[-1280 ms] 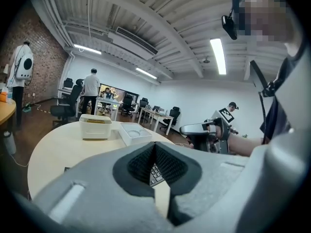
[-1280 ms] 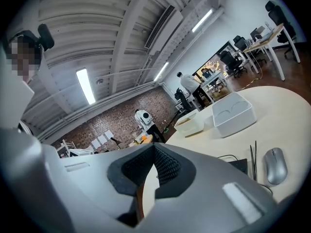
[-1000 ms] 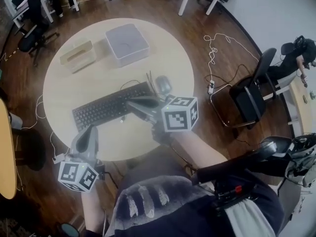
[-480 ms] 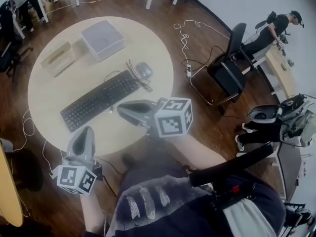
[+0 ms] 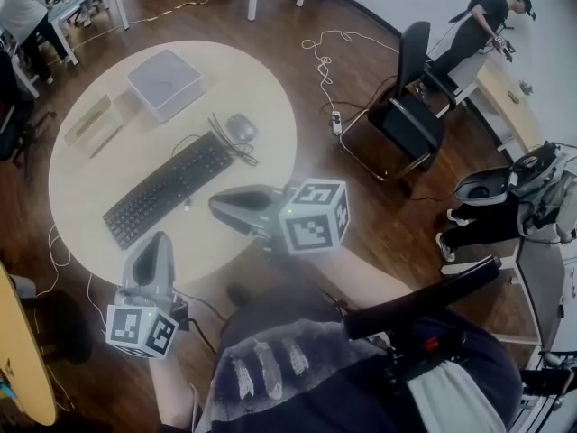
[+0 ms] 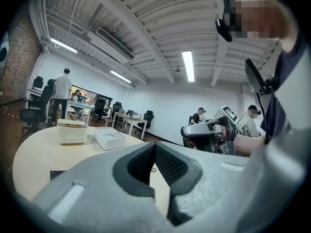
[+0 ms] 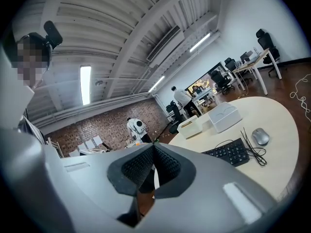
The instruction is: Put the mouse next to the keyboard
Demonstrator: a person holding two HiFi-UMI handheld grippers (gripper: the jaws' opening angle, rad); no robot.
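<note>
On the round beige table (image 5: 86, 174), a long black keyboard (image 5: 169, 188) lies slantwise across the middle. The small grey oval mouse (image 5: 241, 127) sits on the tabletop just off the keyboard's far right end, close to it but apart. A loose bundle of thin black cables (image 5: 227, 142) lies between the two and touches the keyboard corner. Behind the keyboard stand a pale grey square box with a shallow lid (image 5: 165, 82) and, to its left, a cream rectangular tissue box (image 5: 93, 124), each clear of the other.

Left gripper (image 5: 153, 244): held at the near edge of the table, tip pointing away from the person. In the left gripper view its jaws (image 6: 155, 145) are pressed together with nothing between the pads.

Right gripper (image 5: 219, 208): over the near right part of the table, tip pointing left, with the marker cube (image 5: 314, 216) toward the person. In the right gripper view its jaws (image 7: 153, 146) are likewise closed, pad to pad, and empty. That view shows the mouse (image 7: 261, 136) and keyboard (image 7: 233, 152) well ahead of it and untouched.

A black office chair (image 5: 410, 120) stands on the dark wood floor to the right of the table.
</note>
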